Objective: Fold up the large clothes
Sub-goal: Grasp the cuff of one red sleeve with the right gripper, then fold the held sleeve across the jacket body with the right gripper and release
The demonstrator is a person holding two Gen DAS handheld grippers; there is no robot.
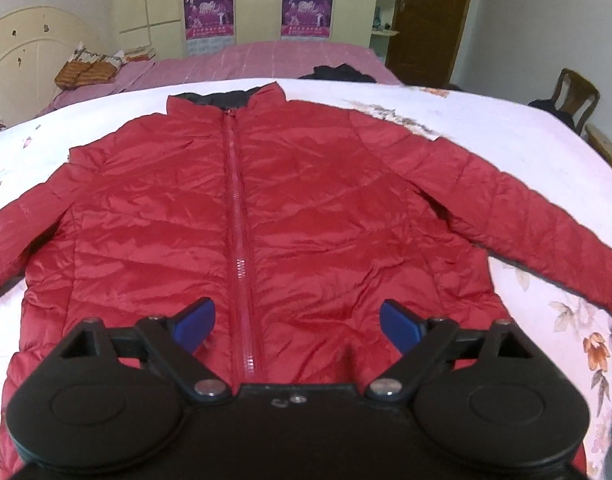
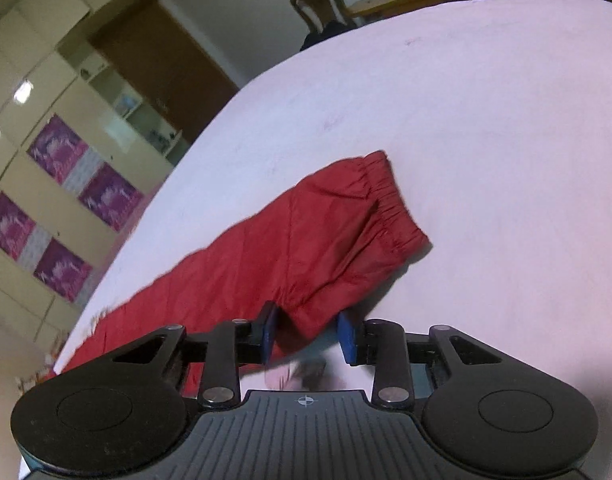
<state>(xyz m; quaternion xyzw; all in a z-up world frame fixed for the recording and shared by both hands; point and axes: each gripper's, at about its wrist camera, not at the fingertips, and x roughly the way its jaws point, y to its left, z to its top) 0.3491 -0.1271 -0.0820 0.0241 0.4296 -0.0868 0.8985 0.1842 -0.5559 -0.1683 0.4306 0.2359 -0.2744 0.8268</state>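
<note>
A red puffer jacket (image 1: 266, 208) lies flat and zipped, front up, on a white floral sheet (image 1: 506, 128), with both sleeves spread out. My left gripper (image 1: 296, 326) is open and empty, hovering over the jacket's lower hem beside the zipper (image 1: 240, 240). In the right wrist view the right sleeve (image 2: 306, 232) runs across the sheet and ends in an elastic cuff (image 2: 390, 200). My right gripper (image 2: 308, 332) is open, its blue pads (image 2: 348, 338) on either side of the sleeve's lower edge near the cuff, not closed on it.
A pink bed (image 1: 286, 60) with a dark garment (image 1: 338, 74) and a folded pile (image 1: 90, 68) stands behind. Wardrobes (image 1: 210, 0) and a brown door (image 1: 430, 16) line the back wall. A wooden chair (image 1: 574, 96) stands at the right.
</note>
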